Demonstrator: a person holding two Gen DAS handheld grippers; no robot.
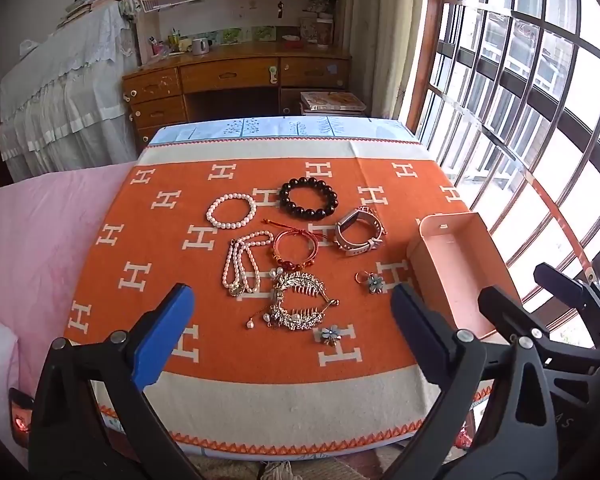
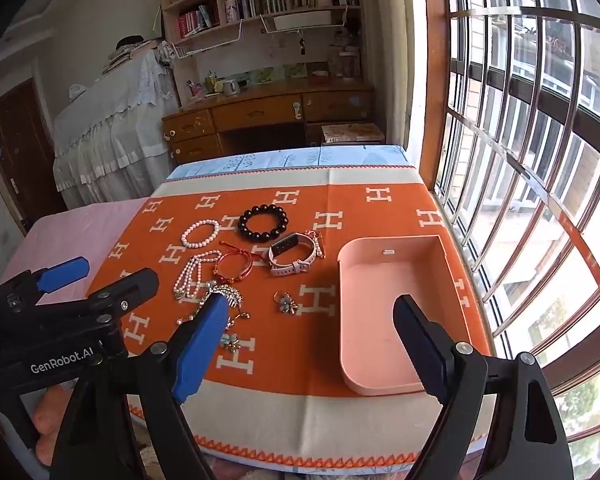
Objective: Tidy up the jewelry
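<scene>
Jewelry lies loosely grouped mid-surface on an orange cloth [image 1: 172, 248] with white H marks: a black bead bracelet [image 1: 309, 197], a white pearl bracelet [image 1: 231, 211], a red cord bracelet [image 1: 295, 245], a pearl necklace [image 1: 242, 261], a watch [image 1: 358, 232], a gold hair comb [image 1: 298, 302] and two flower pieces. The necklace runs away from the camera. A pink box [image 2: 384, 304] sits open-topped at the window-side edge, long axis also front to back. Bare cloth surrounds the group. The left tool [image 1: 292, 332] and right tool [image 2: 312, 344] both hang above, jaws spread wide, holding nothing.
</scene>
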